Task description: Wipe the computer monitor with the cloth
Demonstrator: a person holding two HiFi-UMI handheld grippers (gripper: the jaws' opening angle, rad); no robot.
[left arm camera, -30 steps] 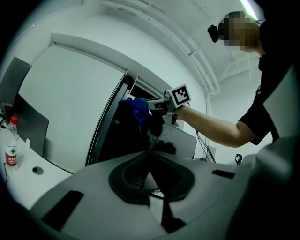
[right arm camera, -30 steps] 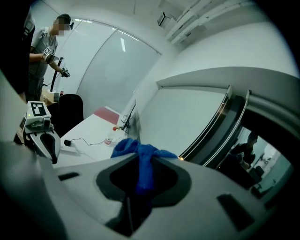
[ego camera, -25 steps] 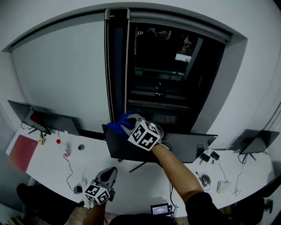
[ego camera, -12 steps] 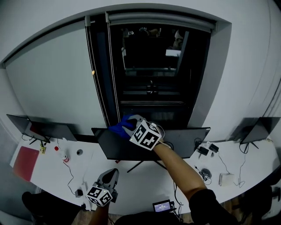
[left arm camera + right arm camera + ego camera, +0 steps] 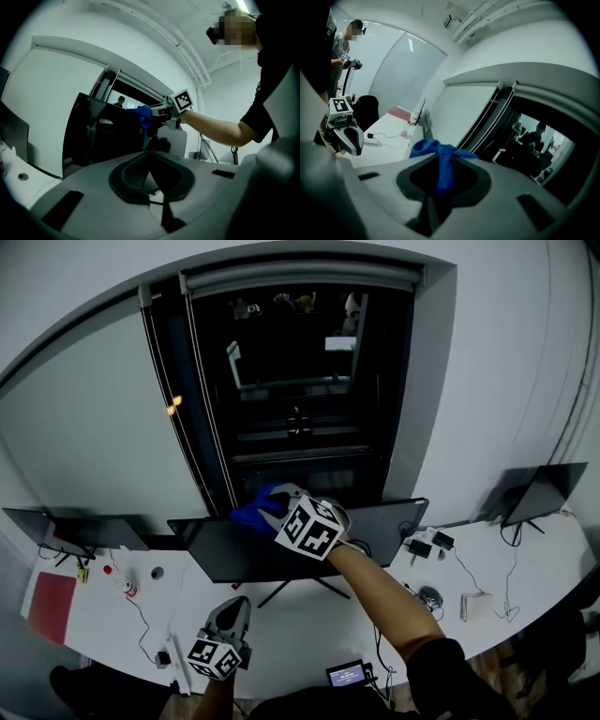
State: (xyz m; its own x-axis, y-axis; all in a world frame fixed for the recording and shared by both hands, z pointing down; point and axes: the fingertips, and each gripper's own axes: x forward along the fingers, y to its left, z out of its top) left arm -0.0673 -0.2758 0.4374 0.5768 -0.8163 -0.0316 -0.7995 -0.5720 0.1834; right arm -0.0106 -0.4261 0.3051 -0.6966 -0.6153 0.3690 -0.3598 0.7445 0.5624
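Note:
A wide black monitor [image 5: 234, 554] stands on the white desk [image 5: 309, 634], its screen dark. My right gripper [image 5: 267, 505] is shut on a blue cloth [image 5: 251, 510] and holds it at the monitor's top edge, left of the middle. The right gripper view has the blue cloth [image 5: 438, 157] bunched between the jaws. My left gripper [image 5: 232, 613] hovers low over the desk in front of the monitor, jaws together with nothing in them. From the left gripper view I see the monitor [image 5: 101, 136], the cloth [image 5: 143, 117] and the right gripper's marker cube [image 5: 183, 100].
Two more monitors stand at the far left [image 5: 70, 529] and far right [image 5: 534, 491]. A red mat [image 5: 52, 604], cables, small adapters [image 5: 420, 545] and a white box [image 5: 475, 606] lie on the desk. Behind it are a dark window [image 5: 300, 390] and white wall panels.
The head view has swung, so the monitor and window sit more to the left. The right gripper stays at the monitor's top edge with the cloth; the left gripper has barely moved.

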